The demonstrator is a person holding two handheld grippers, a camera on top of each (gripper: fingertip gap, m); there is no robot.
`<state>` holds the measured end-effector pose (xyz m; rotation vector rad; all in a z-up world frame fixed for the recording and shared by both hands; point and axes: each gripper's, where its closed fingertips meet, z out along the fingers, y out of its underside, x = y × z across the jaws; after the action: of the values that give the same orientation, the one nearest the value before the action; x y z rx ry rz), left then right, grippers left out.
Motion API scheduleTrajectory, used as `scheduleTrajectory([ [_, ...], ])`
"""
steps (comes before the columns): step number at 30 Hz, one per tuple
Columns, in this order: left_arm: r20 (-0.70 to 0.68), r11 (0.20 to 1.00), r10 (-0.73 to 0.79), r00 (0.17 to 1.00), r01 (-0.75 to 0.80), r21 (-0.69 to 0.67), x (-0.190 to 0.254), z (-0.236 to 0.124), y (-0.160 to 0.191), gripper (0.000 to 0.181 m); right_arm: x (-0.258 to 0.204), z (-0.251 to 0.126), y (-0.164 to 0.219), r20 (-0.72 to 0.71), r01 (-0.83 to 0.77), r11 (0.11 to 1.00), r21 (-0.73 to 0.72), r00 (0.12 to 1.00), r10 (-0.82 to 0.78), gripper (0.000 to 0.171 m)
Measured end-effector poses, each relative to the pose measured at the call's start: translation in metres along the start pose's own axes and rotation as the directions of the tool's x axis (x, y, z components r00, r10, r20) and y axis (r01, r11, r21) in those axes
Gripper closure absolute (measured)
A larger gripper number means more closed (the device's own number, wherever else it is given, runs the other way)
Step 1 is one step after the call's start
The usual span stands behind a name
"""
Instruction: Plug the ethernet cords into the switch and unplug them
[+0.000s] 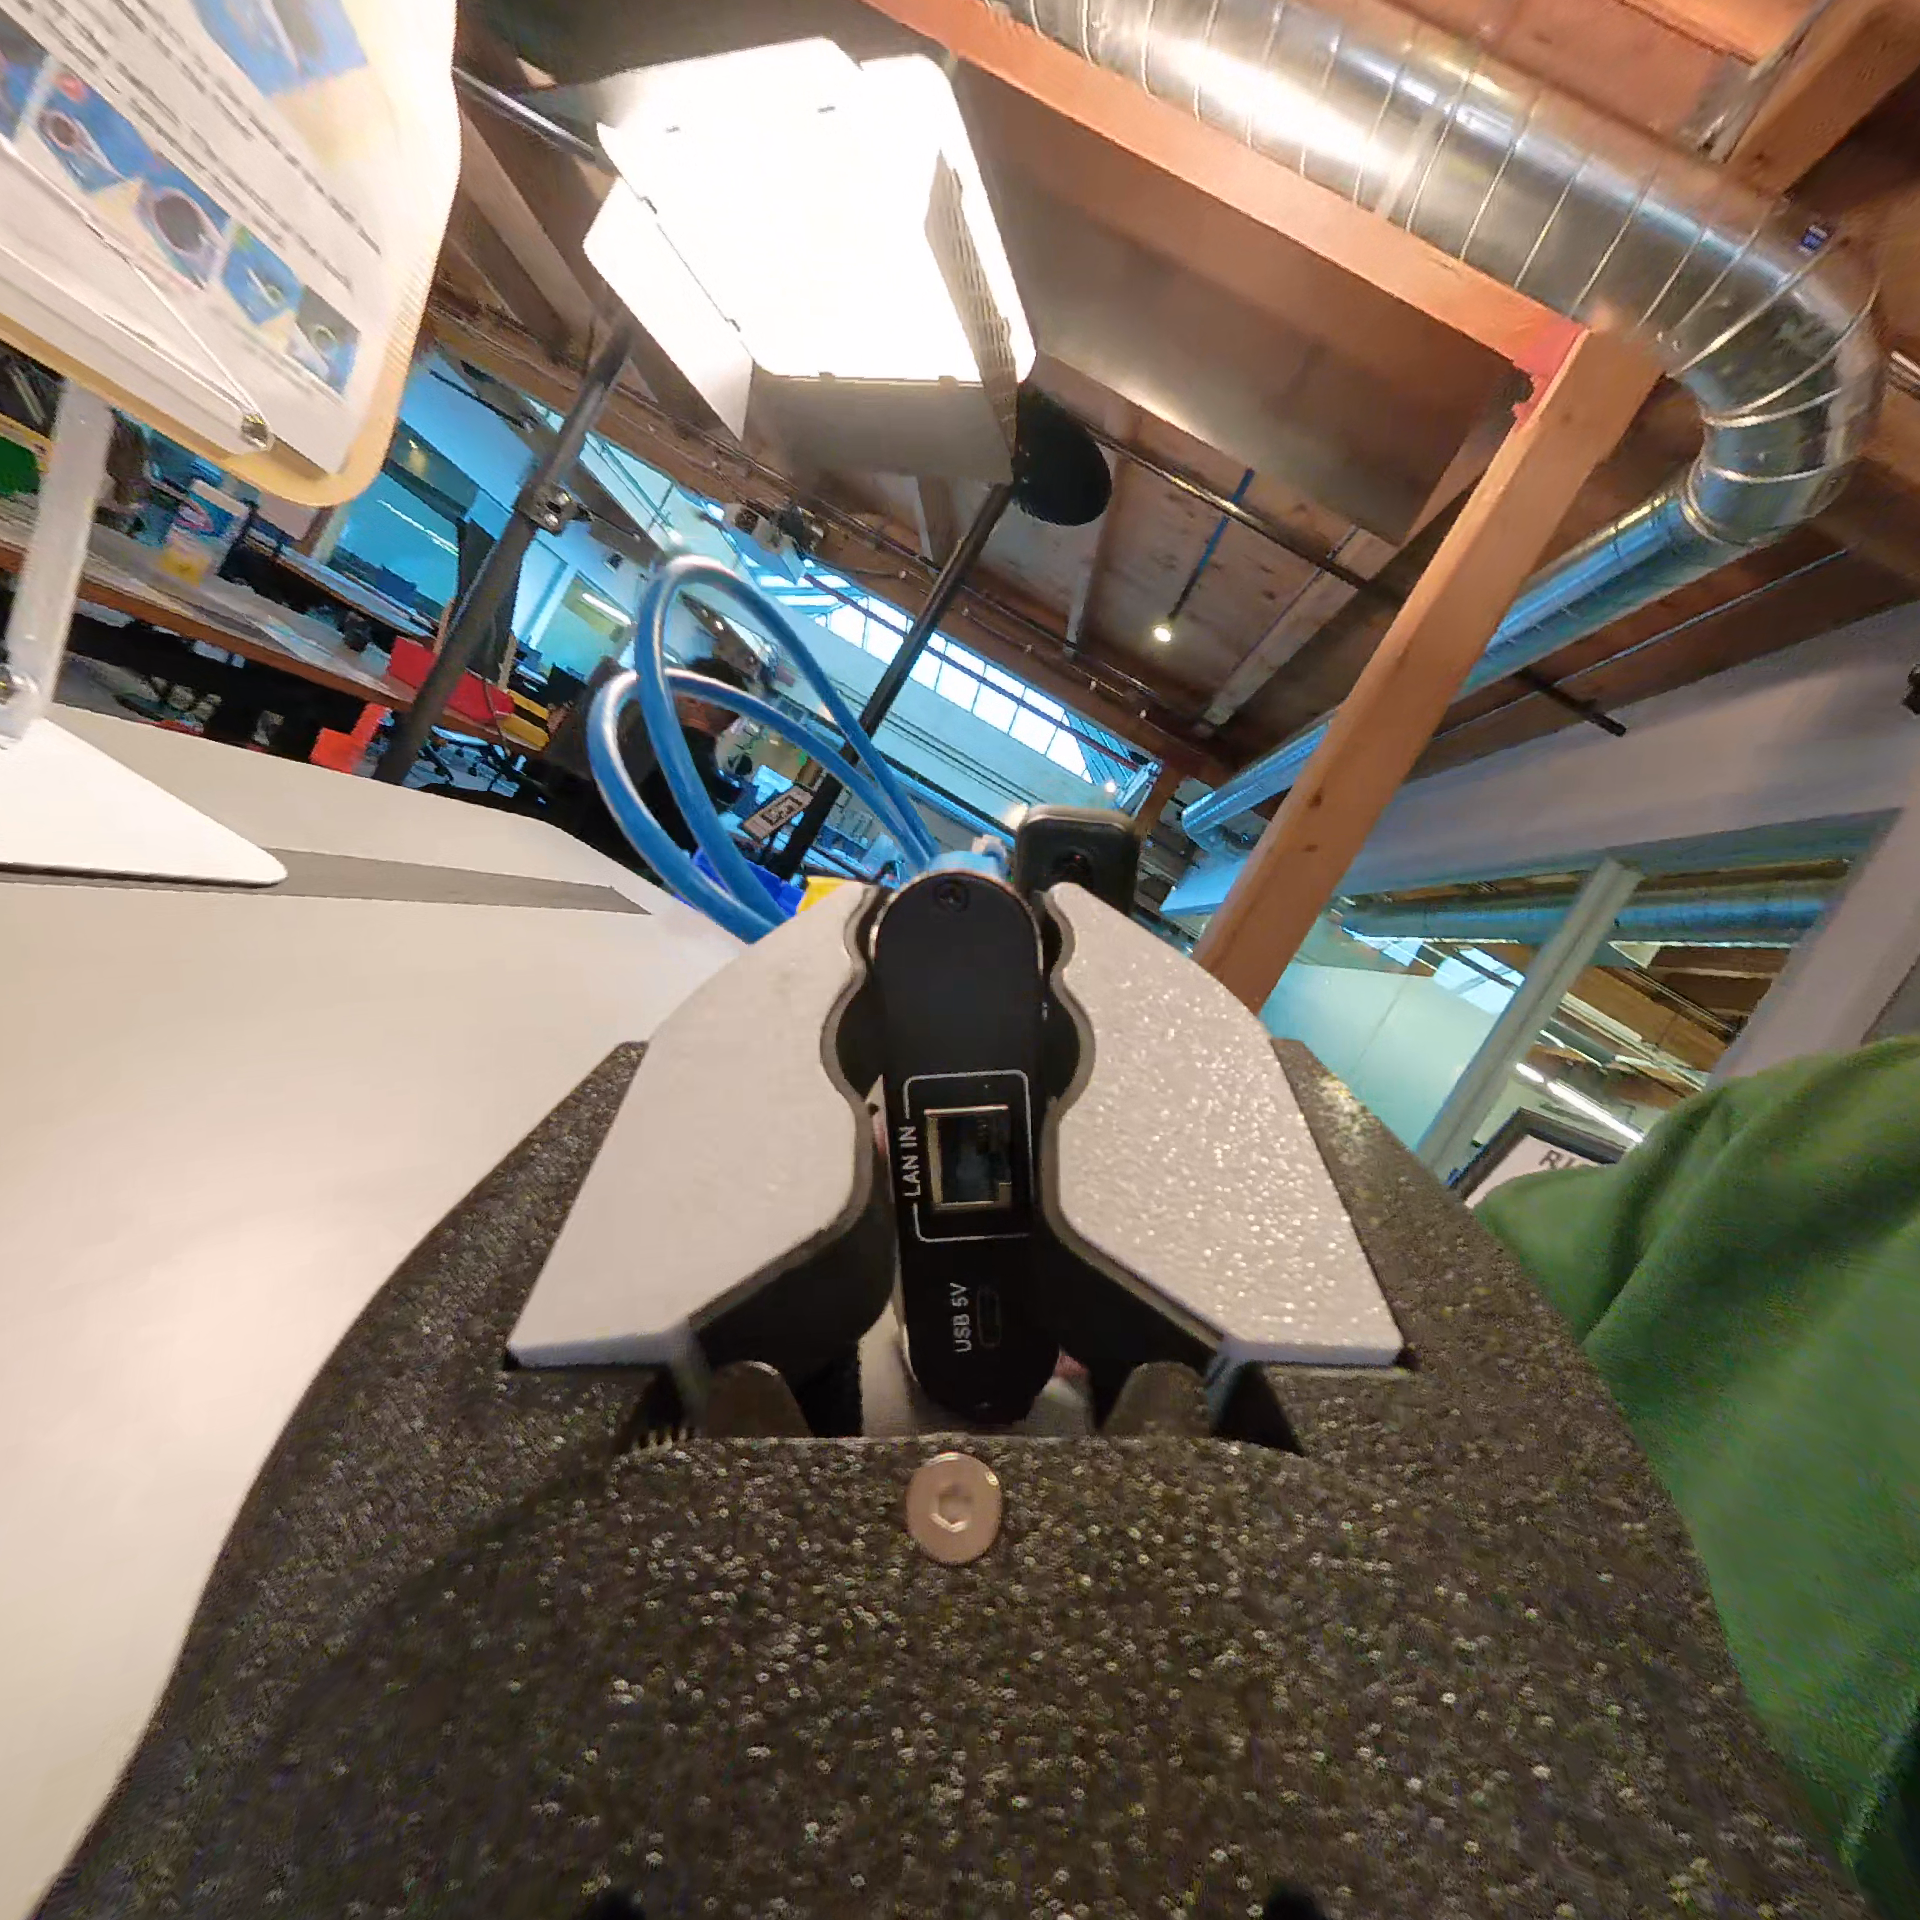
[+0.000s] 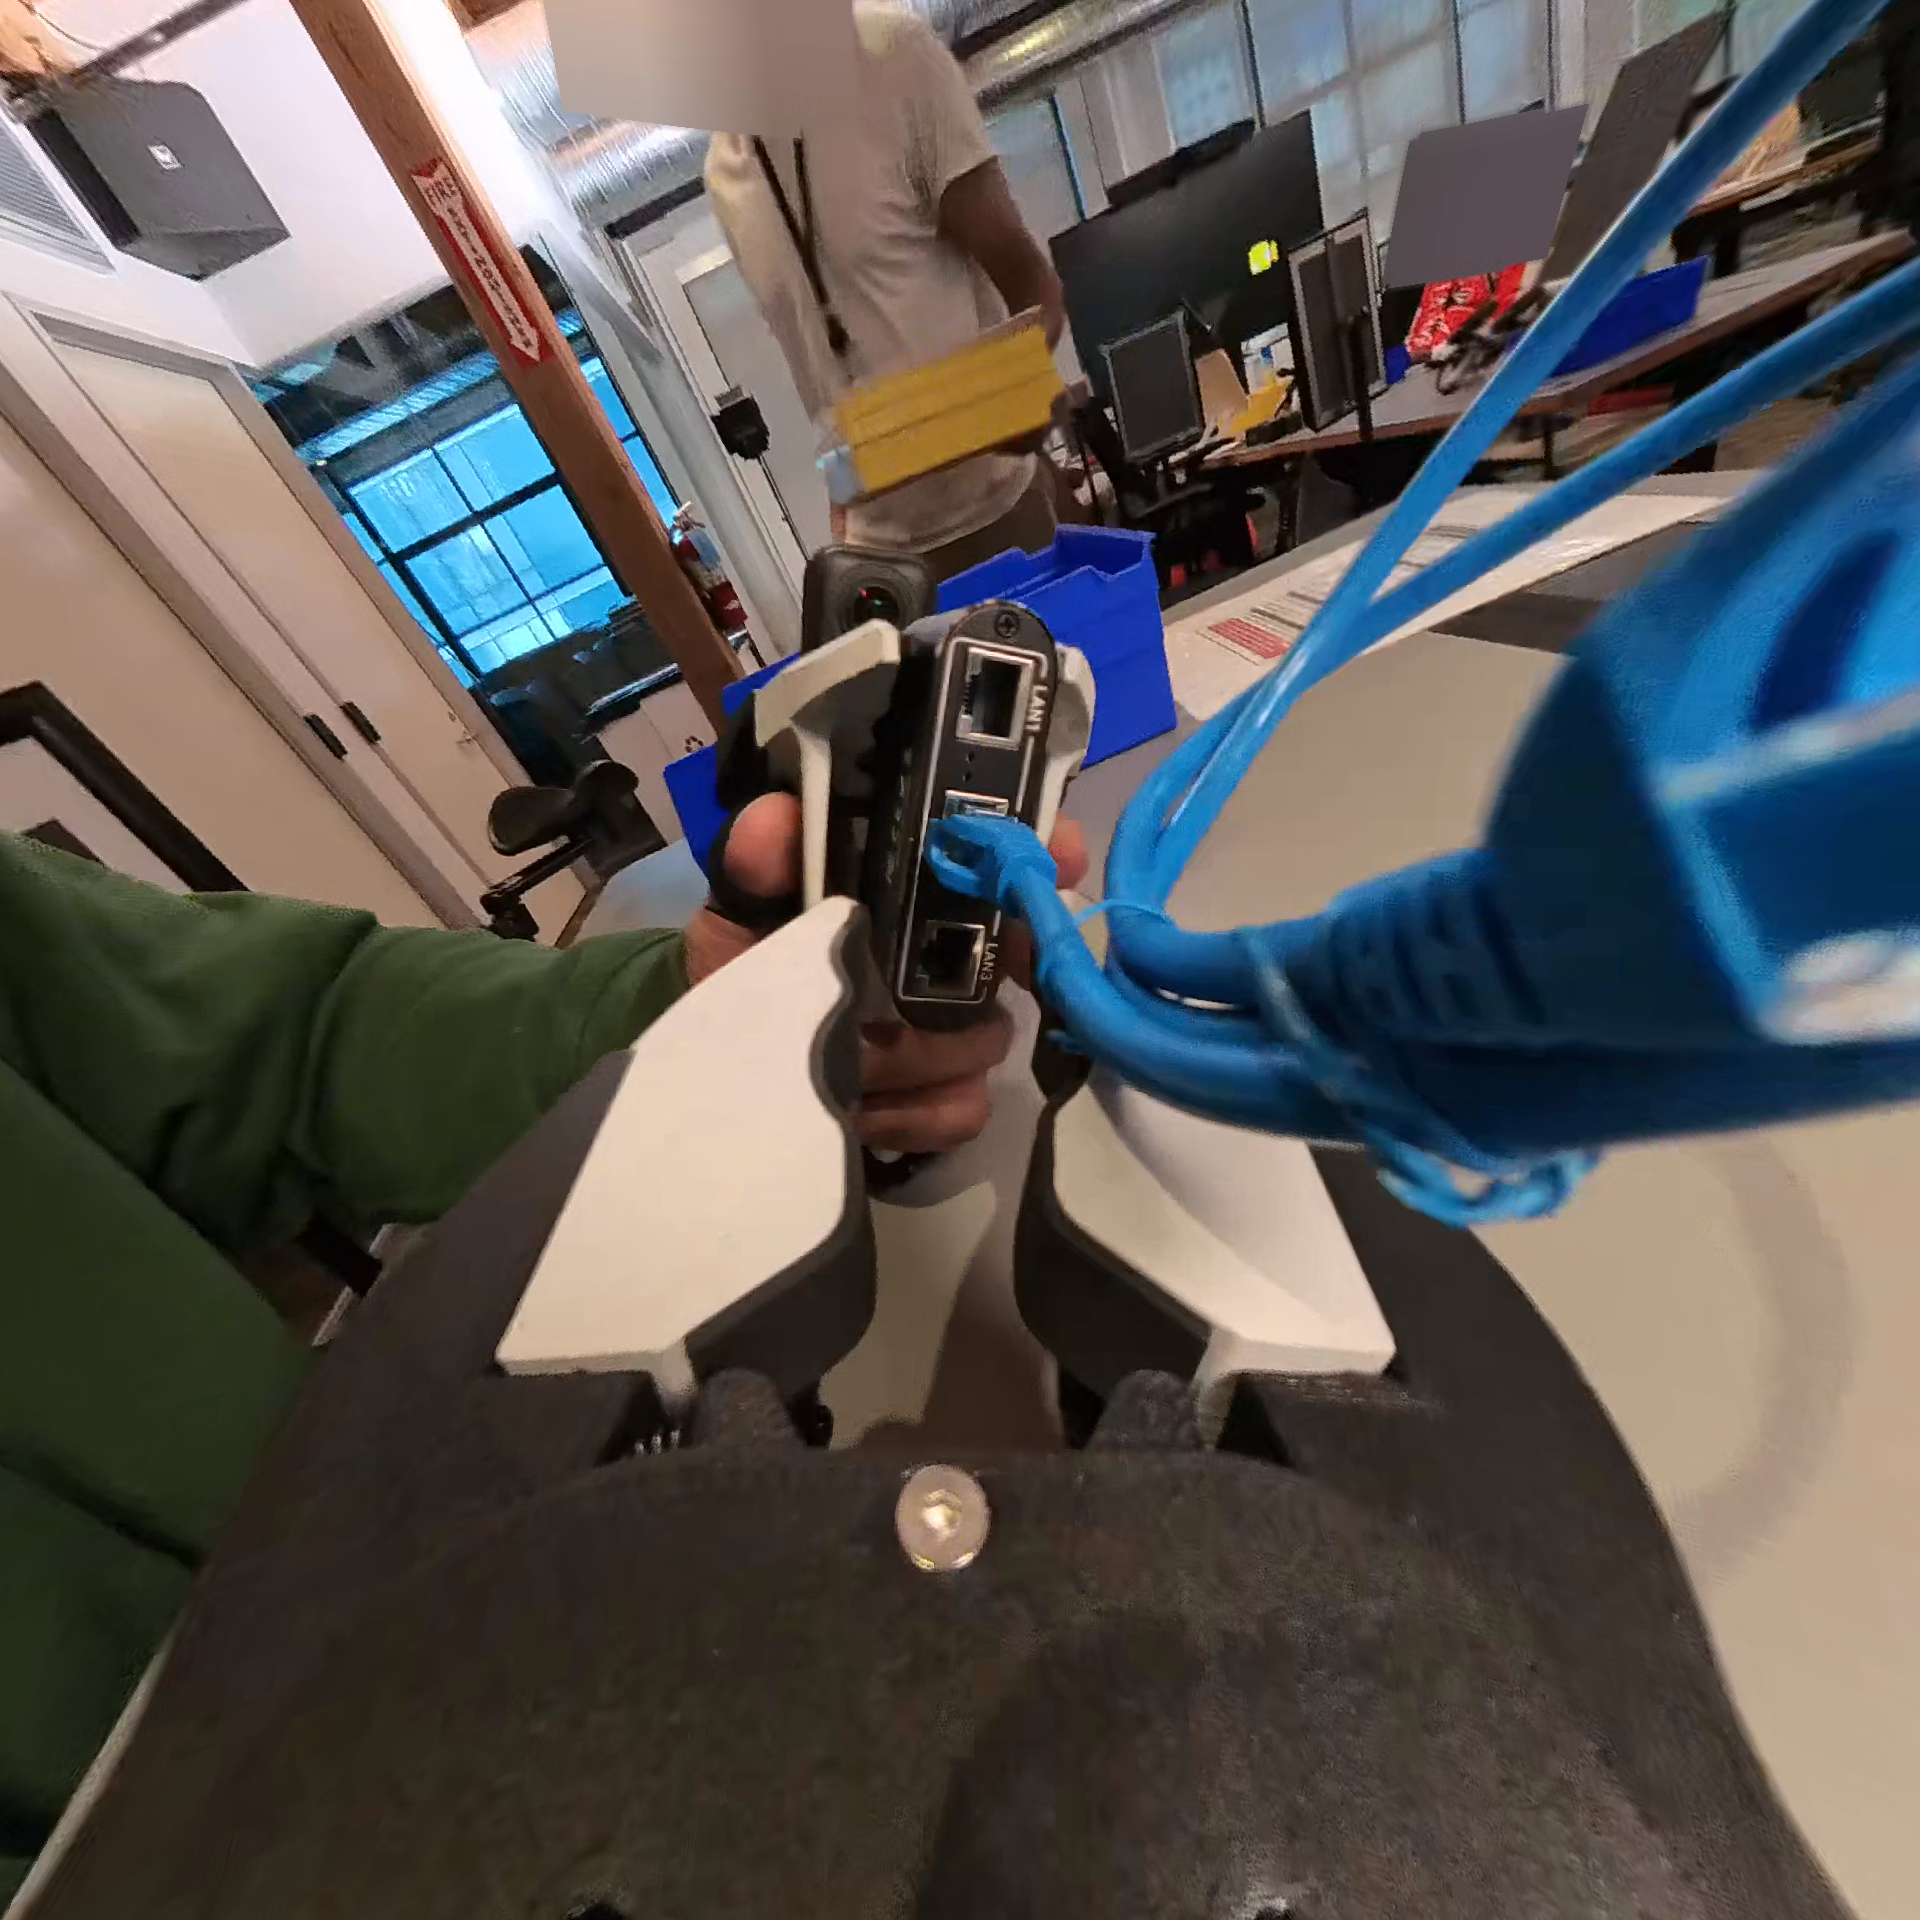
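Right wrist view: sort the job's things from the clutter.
Job: switch; blue cord at its middle port; left gripper clamping the switch; right gripper, open.

Clutter: blue bins; yellow box held by a bystander; monitors.

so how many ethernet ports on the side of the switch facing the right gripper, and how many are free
3 on that face of the switch, in a column: top port empty, middle port taken by the blue cord's plug, bottom port empty. So 2 are free.
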<state>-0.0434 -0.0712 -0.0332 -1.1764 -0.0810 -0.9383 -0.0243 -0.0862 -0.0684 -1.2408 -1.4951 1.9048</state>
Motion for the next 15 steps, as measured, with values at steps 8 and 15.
scheduleTrajectory([
  [8, -0.017, 0.967, 0.044, 0.999, -0.046, -0.251, 0.004, 0.004, 0.029, 0.148, -0.003, -0.016, -0.005, 0.033, 0.023, 0.999, 0.029, 0.999, -0.024, 0.154],
  [15, -0.044, 0.937, 0.062, 0.997, -0.073, -0.340, 0.010, 0.002, 0.042, 0.154, -0.006, -0.020, -0.011, 0.057, 0.002, 0.995, 0.095, 0.998, -0.008, 0.155],
])
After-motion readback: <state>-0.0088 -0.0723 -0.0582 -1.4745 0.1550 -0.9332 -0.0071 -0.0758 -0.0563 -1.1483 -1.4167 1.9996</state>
